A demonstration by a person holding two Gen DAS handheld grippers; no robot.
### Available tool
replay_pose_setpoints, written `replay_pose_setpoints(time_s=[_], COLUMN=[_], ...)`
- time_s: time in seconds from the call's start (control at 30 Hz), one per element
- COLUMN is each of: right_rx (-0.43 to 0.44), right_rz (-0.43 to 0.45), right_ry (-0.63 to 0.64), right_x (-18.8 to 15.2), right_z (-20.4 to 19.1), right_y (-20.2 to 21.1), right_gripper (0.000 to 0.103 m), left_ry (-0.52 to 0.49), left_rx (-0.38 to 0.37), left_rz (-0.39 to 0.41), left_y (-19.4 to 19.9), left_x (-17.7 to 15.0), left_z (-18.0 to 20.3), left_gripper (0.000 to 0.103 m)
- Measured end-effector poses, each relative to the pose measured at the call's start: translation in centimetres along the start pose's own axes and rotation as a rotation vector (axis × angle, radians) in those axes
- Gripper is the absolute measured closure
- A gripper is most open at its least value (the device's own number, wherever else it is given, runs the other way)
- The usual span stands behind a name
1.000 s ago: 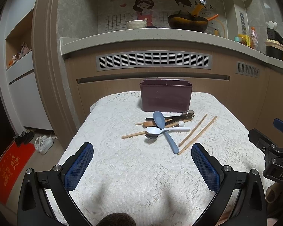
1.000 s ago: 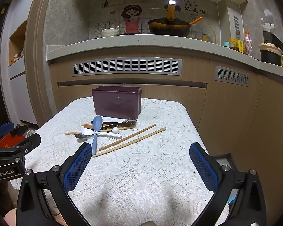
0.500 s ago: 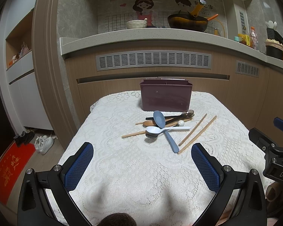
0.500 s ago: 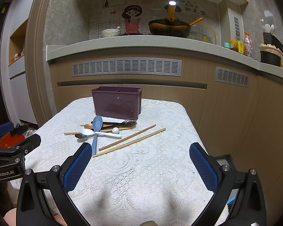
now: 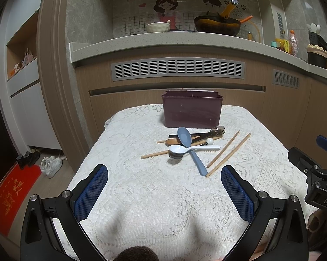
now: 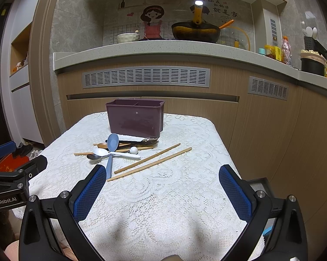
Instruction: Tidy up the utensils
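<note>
A dark purple divided holder [image 5: 192, 112] [image 6: 135, 117] stands at the far side of a table with a white lace cloth [image 5: 163, 195] [image 6: 163, 195]. In front of it lies a pile: a blue spoon [image 5: 188, 145] [image 6: 111, 150], a white spoon [image 5: 185, 149] [image 6: 111, 153], a dark clear spoon [image 5: 207, 131], wooden utensils, and two wooden chopsticks [image 5: 227, 153] [image 6: 150, 162] to the right. My left gripper [image 5: 164, 173] is open and empty, near the table's front. My right gripper [image 6: 162, 174] is open and empty, beside it on the right.
A wooden cabinet front with grey vents [image 5: 177, 68] rises behind the table. The counter above holds a wok [image 5: 216, 25] and a bowl [image 5: 157, 27]. Shoes [image 5: 51, 165] and a red mat [image 5: 9, 195] lie on the floor at left.
</note>
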State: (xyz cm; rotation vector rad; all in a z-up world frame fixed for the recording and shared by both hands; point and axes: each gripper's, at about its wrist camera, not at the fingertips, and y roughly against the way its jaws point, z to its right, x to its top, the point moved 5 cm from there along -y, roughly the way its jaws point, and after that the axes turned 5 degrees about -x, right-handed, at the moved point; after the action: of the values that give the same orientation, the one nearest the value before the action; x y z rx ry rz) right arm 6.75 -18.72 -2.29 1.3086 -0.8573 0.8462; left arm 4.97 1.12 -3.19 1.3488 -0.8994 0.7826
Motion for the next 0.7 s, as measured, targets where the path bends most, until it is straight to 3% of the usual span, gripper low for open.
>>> replay_pose_setpoints(time_s=[0.43, 0.7], right_rx=[0.009, 0.017], right_rz=[-0.011, -0.042], right_ry=[0.001, 0.018], right_x=[0.0, 0.5], right_z=[0.0, 0.0], right_y=[-0.2, -1.7], right_gripper=[0.000, 0.000], left_ry=[0.002, 0.022], left_rx=[-0.001, -0.014], left_rz=[-0.016, -0.083], left_y=[-0.1, -2.1], left_x=[-0.2, 0.4], left_z=[-0.3, -1.2], left_gripper=[0.000, 0.000])
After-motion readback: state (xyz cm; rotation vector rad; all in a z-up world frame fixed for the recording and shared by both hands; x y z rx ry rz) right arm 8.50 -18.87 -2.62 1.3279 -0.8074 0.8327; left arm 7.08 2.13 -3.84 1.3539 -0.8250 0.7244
